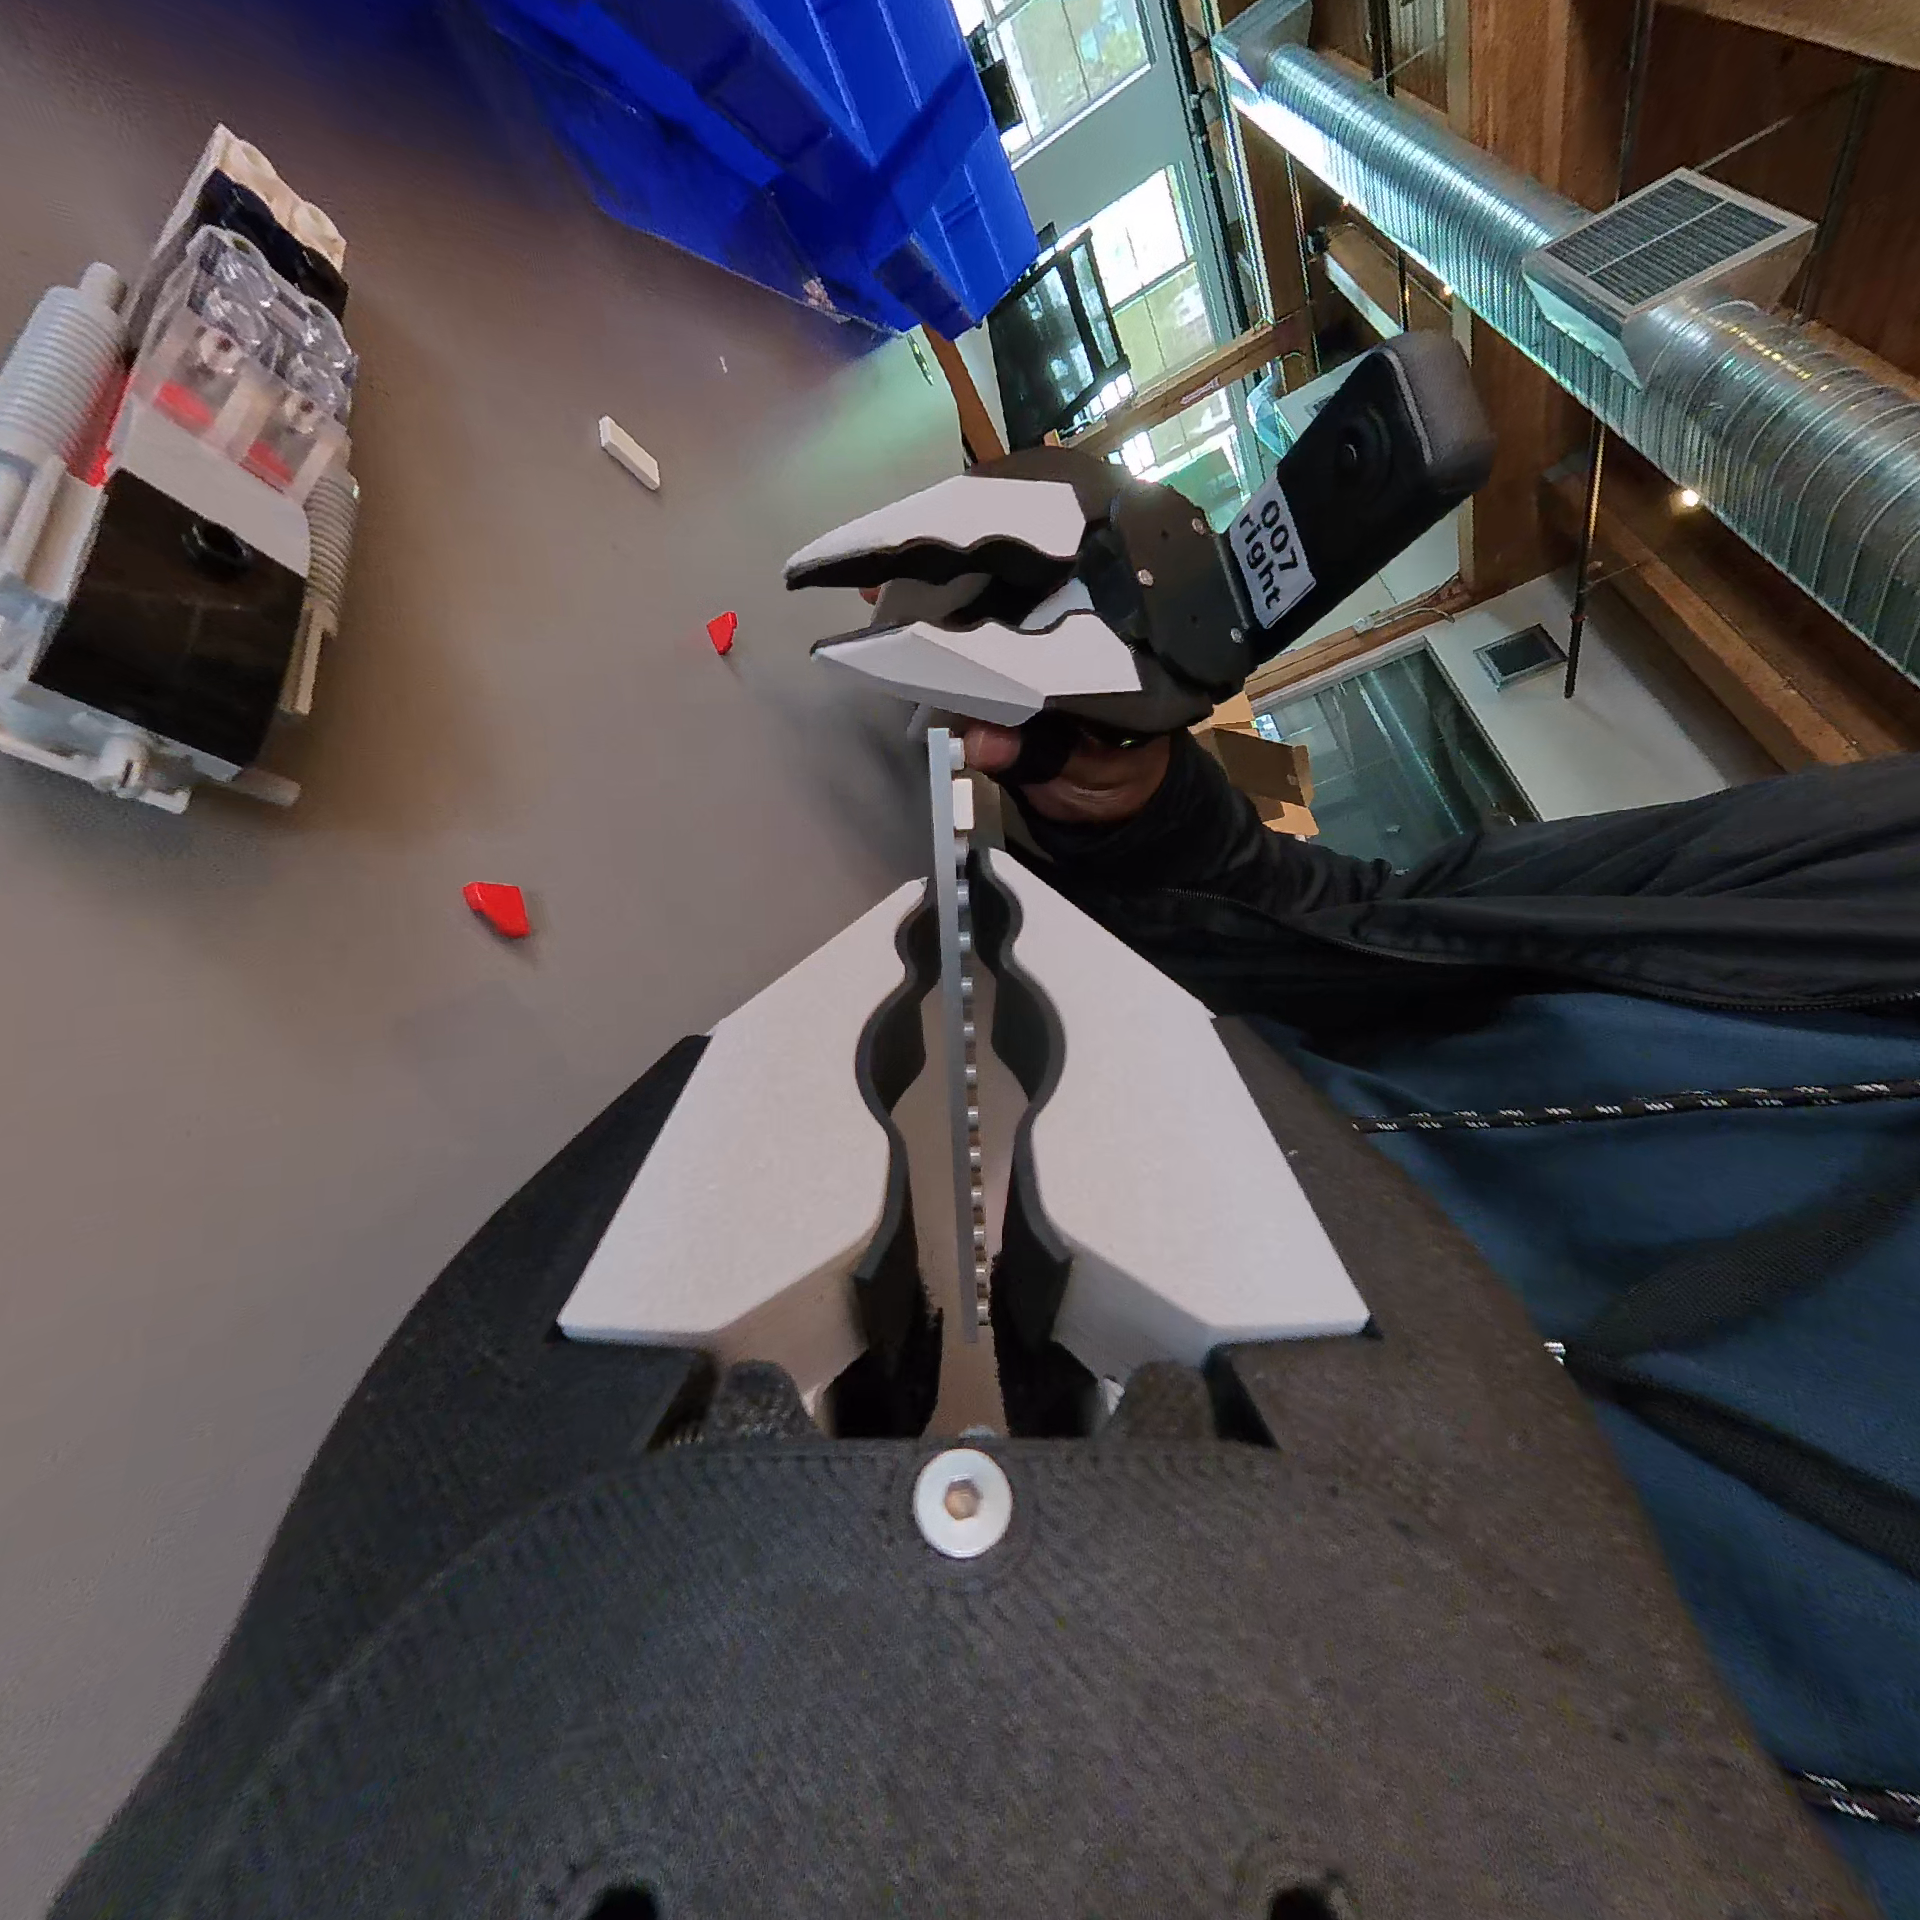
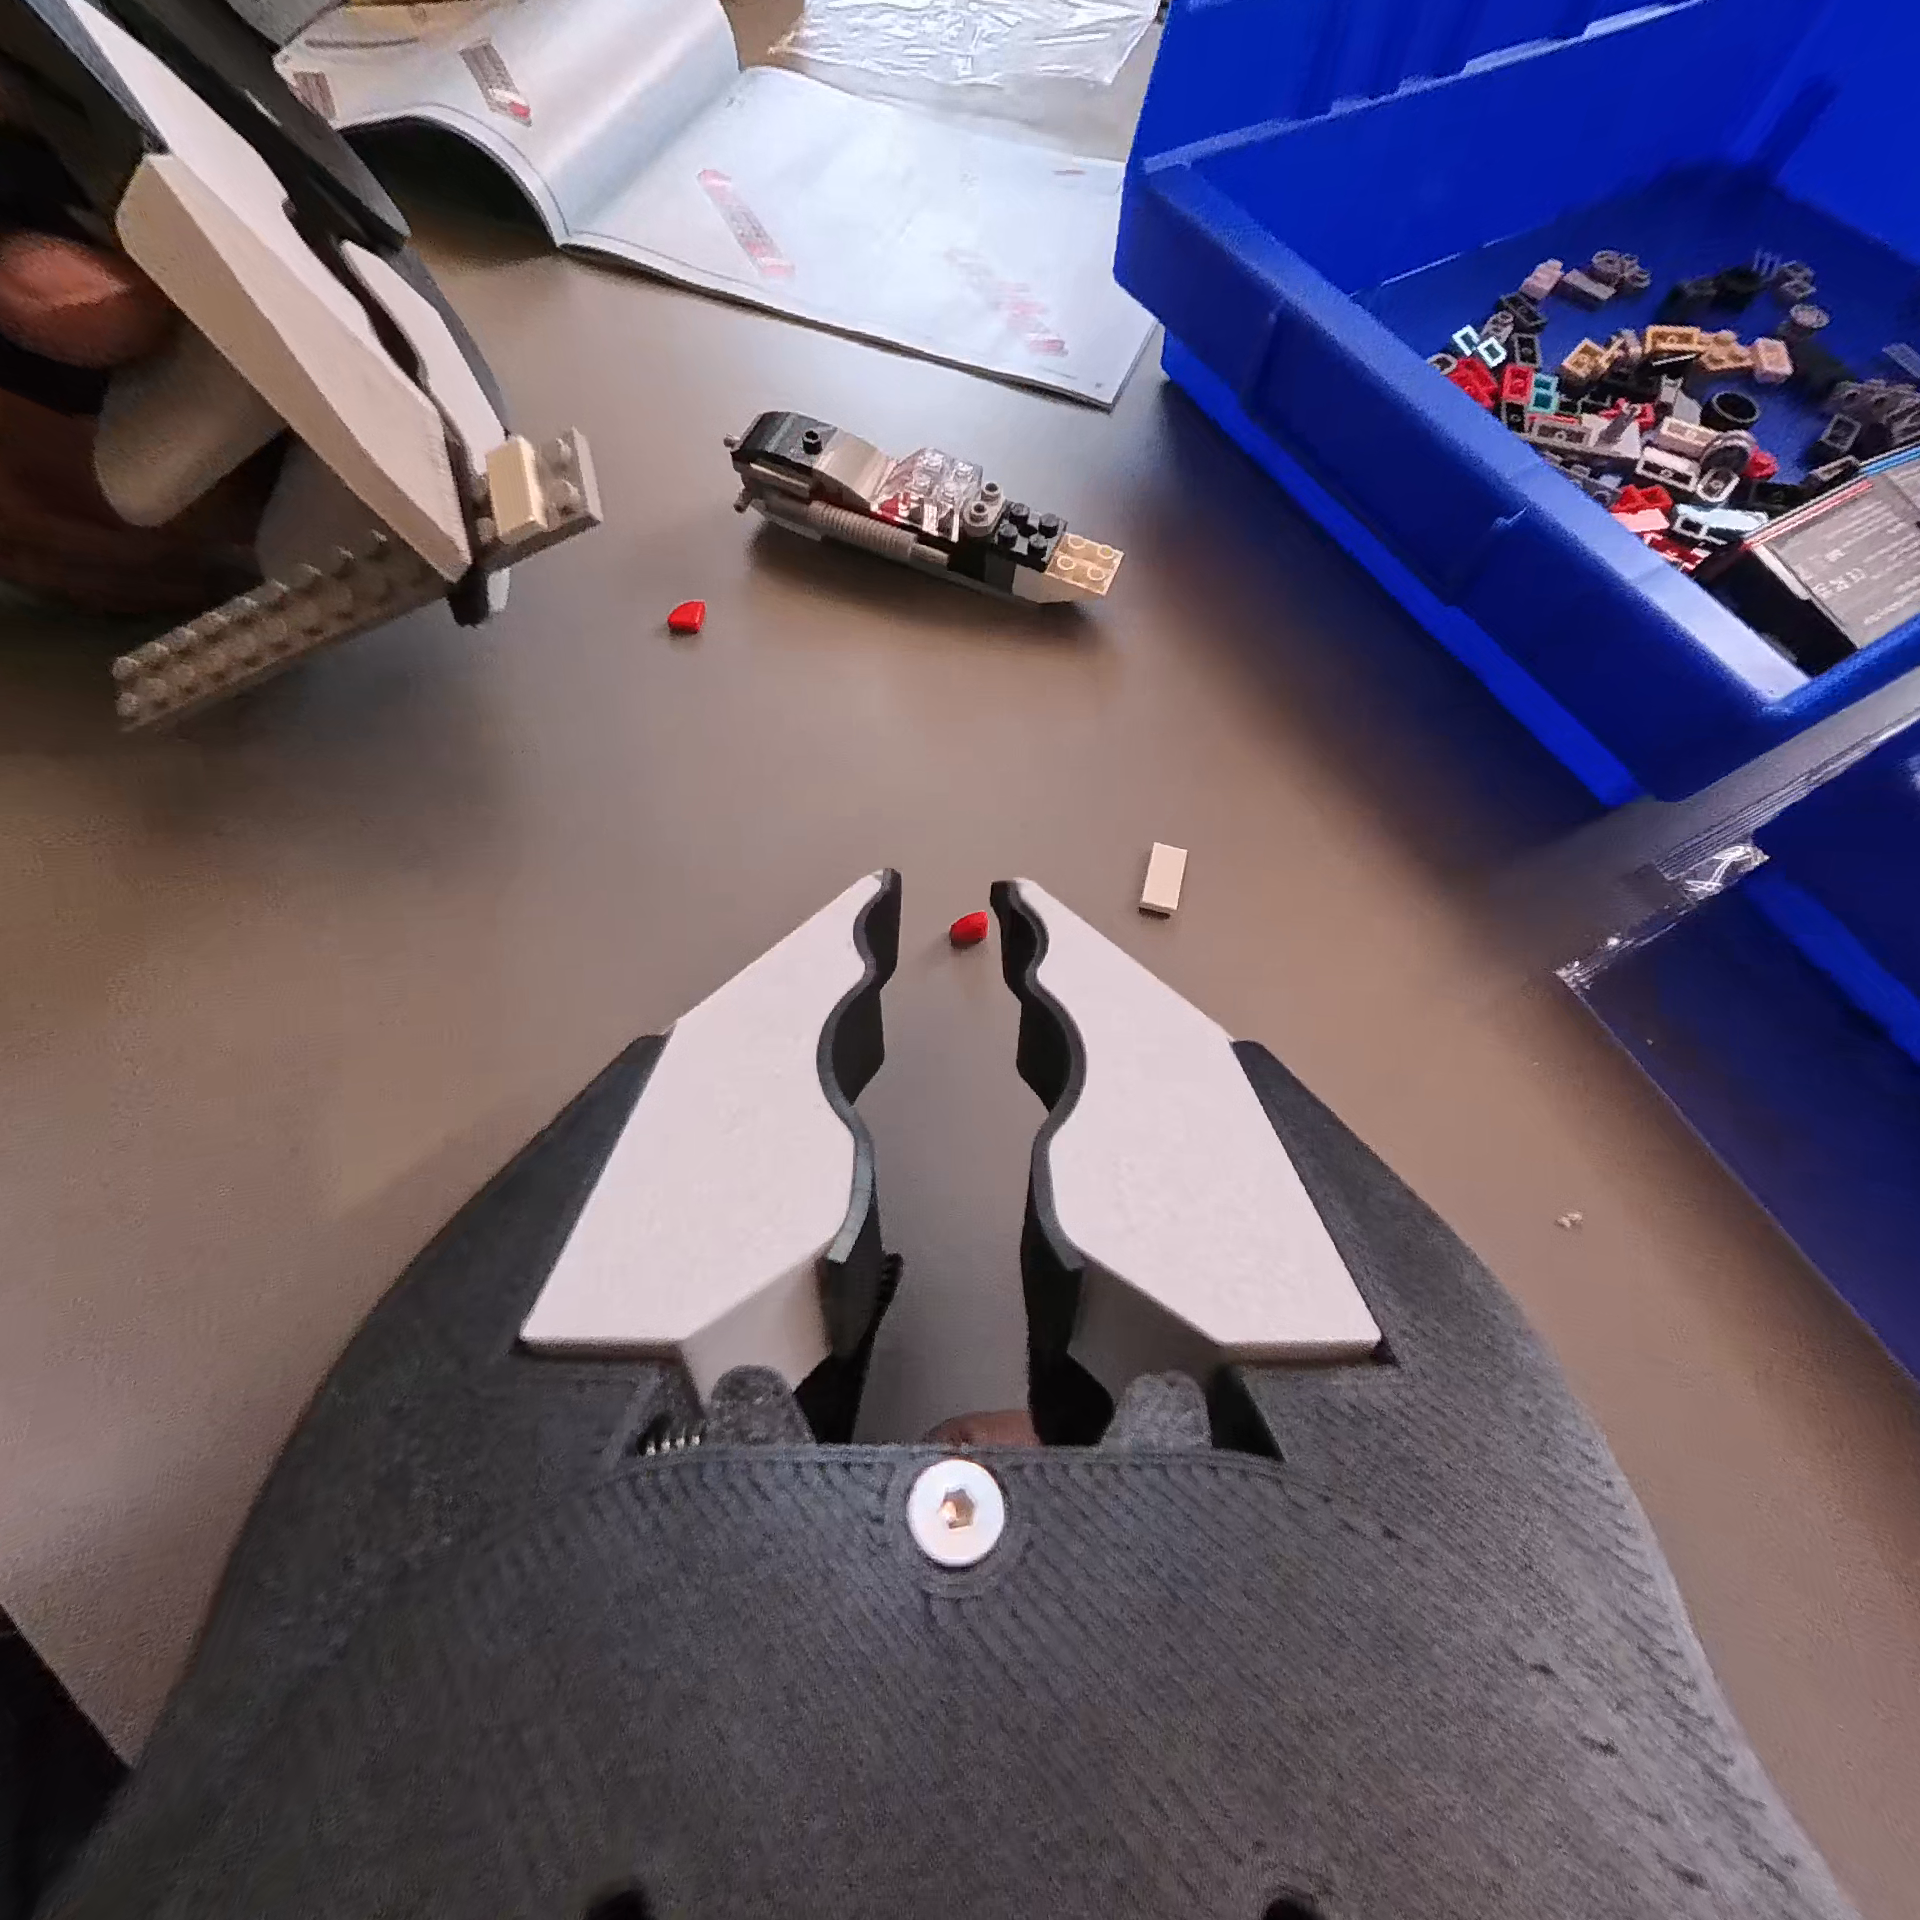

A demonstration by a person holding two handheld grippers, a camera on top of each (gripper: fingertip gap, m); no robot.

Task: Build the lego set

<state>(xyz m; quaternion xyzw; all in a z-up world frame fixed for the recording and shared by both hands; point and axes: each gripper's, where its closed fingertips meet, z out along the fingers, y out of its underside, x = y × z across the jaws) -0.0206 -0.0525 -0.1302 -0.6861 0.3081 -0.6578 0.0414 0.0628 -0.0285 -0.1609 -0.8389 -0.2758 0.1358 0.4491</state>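
My left gripper is shut on a long grey studded plate, seen edge-on, with a small pale tile on its far end. In the right wrist view it holds the plate above the table at the upper left. My right gripper is open and empty, low over the table, with a small red piece just past its tips. It also shows in the left wrist view. The partly built black, grey and clear model lies farther ahead.
A second red piece and a white tile lie loose on the brown table. A blue bin holding several loose bricks stands at the right, with another at the right edge. An open instruction booklet lies at the back. There is about 10 cm between the tips of the two grippers.
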